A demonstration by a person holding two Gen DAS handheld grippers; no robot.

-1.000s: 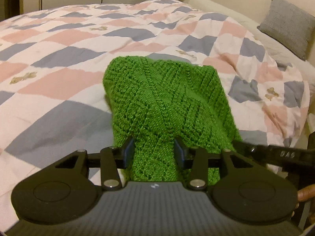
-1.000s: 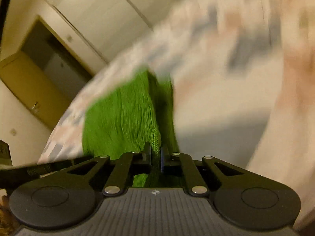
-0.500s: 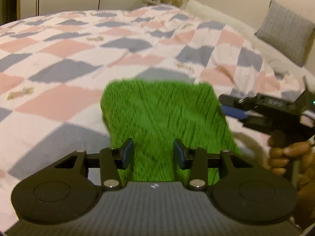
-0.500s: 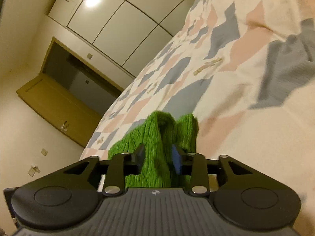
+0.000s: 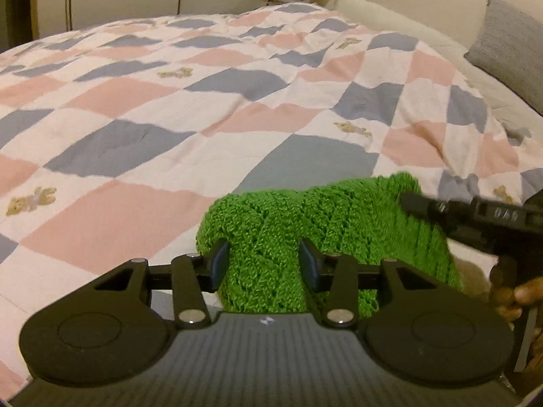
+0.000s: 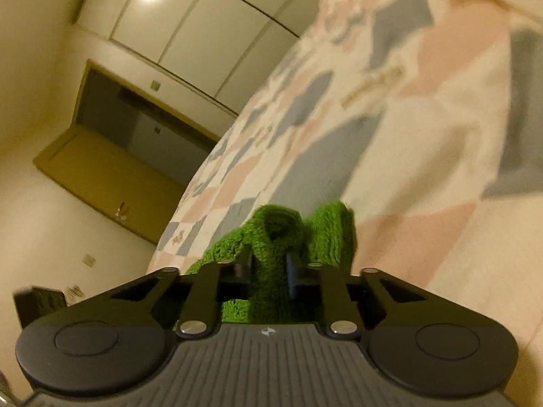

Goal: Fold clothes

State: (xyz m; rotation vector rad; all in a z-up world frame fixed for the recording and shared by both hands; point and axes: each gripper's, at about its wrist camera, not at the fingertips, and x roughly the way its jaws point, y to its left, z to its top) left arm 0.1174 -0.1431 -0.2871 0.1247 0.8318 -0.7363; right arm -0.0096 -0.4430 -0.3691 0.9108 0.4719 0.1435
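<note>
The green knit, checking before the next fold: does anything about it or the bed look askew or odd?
Nothing damaged or spilled. The green knit is bunched into a lumpy ridge rather than lying flat, with a thick wad between the left gripper pads, and the right gripper is closing on another bunch. The quilt is only mildly rumpled.

A chunky, open-knit green sweater (image 5: 325,224) with a rough, fuzzy, matt surface is bunched over a soft, slightly wrinkled quilted cloth bedspread (image 5: 169,108) in matt pink, grey and white patches. The left gripper (image 5: 263,264) and right gripper (image 6: 268,271) are matt black plastic with ribbed grey bodies and small shiny metal pivot pins. A coarse-woven grey pillow (image 5: 509,40) and smooth, faintly glossy wardrobe panels (image 6: 210,30) sit behind.
</note>
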